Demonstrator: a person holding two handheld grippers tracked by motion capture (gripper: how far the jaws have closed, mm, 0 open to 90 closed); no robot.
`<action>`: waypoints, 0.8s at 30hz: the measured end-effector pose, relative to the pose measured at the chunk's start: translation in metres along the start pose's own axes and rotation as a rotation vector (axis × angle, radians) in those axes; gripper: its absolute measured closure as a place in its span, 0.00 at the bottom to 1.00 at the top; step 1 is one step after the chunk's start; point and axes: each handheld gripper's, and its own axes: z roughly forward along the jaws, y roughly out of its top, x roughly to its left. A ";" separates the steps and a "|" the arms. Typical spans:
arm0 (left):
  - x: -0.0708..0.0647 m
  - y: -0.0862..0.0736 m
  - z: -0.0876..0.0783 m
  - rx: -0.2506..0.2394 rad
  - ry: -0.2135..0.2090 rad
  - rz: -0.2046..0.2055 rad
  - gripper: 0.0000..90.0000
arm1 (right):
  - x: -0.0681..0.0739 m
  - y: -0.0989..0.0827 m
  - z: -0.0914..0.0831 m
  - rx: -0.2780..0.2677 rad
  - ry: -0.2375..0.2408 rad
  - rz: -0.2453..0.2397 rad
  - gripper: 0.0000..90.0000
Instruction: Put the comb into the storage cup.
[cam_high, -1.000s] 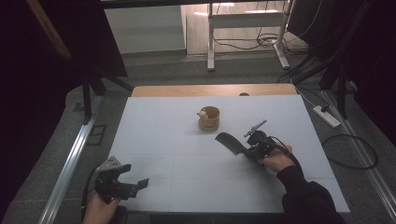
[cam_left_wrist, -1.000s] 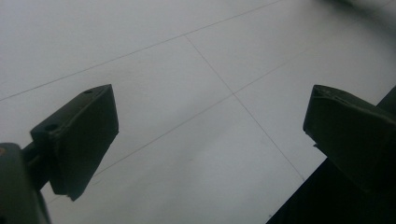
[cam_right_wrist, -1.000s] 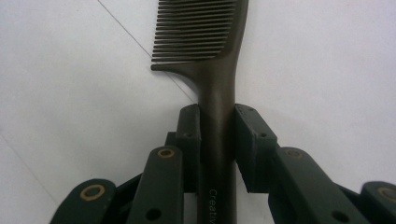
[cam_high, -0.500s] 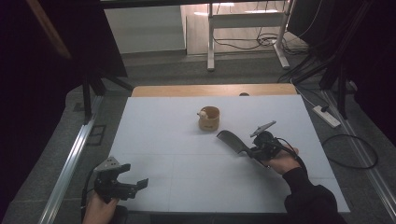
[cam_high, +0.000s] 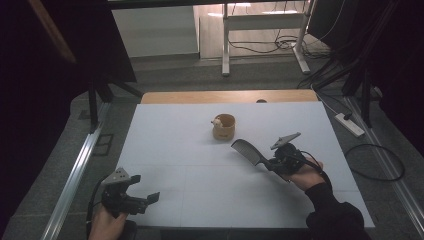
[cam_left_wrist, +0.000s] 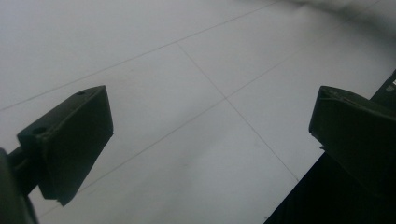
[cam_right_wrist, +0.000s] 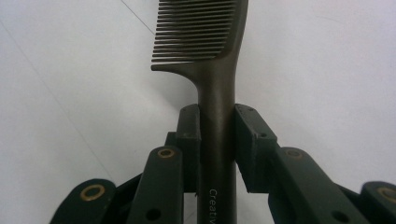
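High view: compared with a second ago, the comb (cam_high: 248, 150) and the right hand-held gripper (cam_high: 272, 163) have been carried toward 3 o'clock and slightly raised; the left hand-held gripper (cam_high: 142, 200) is unchanged at 7 o'clock on the counter (cam_high: 200, 170), jaws apart with nothing between them. The comb's handle is clamped between the right jaws, teeth end pointed toward the wooden cup (cam_high: 224, 126) at 11 o'clock of it. The right forearm is angled in from 5 o'clock.
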 end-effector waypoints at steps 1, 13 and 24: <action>0.000 0.000 0.000 -0.003 0.000 0.004 0.00 | 0.000 0.000 -0.001 -0.005 0.001 0.000 0.80; -0.002 0.008 0.006 -0.039 -0.040 0.011 0.00 | 0.007 -0.004 -0.010 -0.041 0.003 -0.008 0.80; -0.007 0.024 0.013 -0.036 -0.088 -0.001 0.00 | 0.012 -0.011 -0.023 -0.082 0.006 -0.019 0.80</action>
